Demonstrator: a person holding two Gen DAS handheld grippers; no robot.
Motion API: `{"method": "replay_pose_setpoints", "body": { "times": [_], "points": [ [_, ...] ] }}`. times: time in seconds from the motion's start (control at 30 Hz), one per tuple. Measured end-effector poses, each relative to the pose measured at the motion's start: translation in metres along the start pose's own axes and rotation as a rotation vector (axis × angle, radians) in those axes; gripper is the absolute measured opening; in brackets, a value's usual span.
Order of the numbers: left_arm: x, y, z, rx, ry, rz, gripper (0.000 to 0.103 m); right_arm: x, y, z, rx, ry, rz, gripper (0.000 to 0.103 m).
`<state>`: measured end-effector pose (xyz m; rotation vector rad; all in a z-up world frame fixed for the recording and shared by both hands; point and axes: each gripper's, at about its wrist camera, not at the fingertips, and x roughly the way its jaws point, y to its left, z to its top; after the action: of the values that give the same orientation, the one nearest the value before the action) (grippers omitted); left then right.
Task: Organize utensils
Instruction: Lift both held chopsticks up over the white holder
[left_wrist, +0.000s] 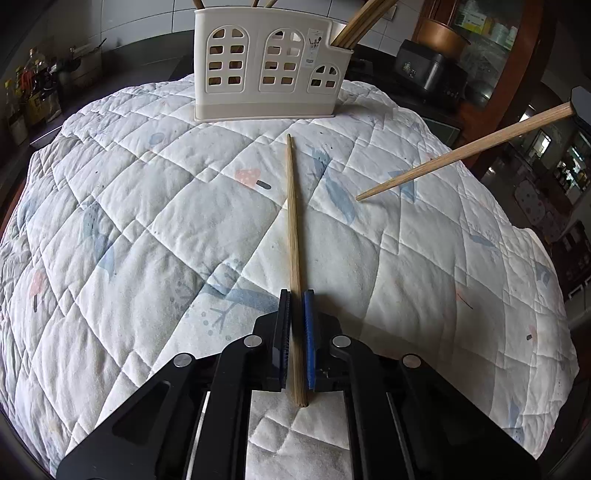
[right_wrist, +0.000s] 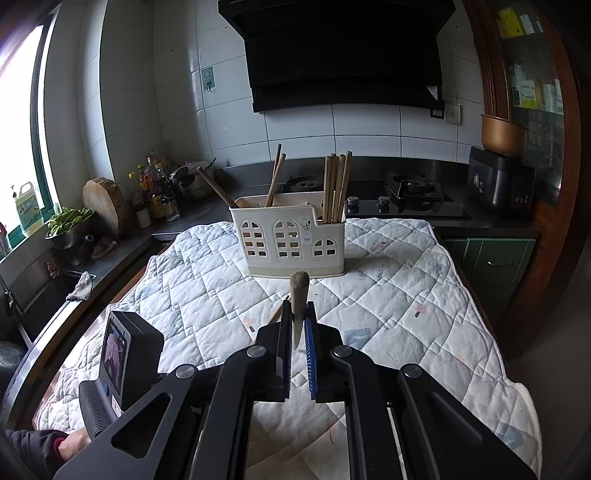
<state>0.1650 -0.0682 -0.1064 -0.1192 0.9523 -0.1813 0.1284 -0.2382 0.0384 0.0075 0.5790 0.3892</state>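
Observation:
A wooden chopstick (left_wrist: 293, 229) lies on the quilted cloth (left_wrist: 147, 221), pointing toward a cream utensil holder (left_wrist: 266, 66) that has arched cut-outs. My left gripper (left_wrist: 296, 295) is shut on the chopstick's near end, one pad on each side. A second chopstick (left_wrist: 461, 155) hangs slanted above the cloth at the right. In the right wrist view that chopstick (right_wrist: 298, 288) shows end-on, with my right gripper (right_wrist: 297, 306) shut on it, short of the holder (right_wrist: 291, 240). Several chopsticks (right_wrist: 336, 188) stand in the holder's right compartment, and a few more lean in its left ones.
The left unit's body with a small screen (right_wrist: 122, 347) and a person's hand (right_wrist: 74, 446) sit at the lower left. Behind the cloth are a gas hob (right_wrist: 406, 195), a black cooker (right_wrist: 498, 181), bottles (right_wrist: 155, 192) and a round board (right_wrist: 105, 206). A sink edge (right_wrist: 74, 273) runs along the left.

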Motion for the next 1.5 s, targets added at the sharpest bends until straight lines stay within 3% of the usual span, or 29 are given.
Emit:
{"method": "replay_pose_setpoints", "body": {
  "times": [0.6,0.97,1.17,1.5],
  "points": [
    [-0.052,0.021,0.024,-0.011,-0.142,-0.005,0.005,-0.003,0.006,0.01,-0.032,-0.001,-0.004,0.007],
    [-0.104,0.017,0.061,0.088,-0.321,-0.023,0.005,-0.005,0.009,0.038,-0.044,-0.031,0.017,0.007],
    [-0.118,0.013,0.077,0.132,-0.343,-0.057,0.005,-0.003,0.012,0.067,-0.056,-0.045,0.049,0.007],
    [-0.143,0.001,0.131,0.221,-0.356,-0.053,0.005,0.009,0.017,0.153,-0.071,-0.077,0.077,0.007]
  ]
}}
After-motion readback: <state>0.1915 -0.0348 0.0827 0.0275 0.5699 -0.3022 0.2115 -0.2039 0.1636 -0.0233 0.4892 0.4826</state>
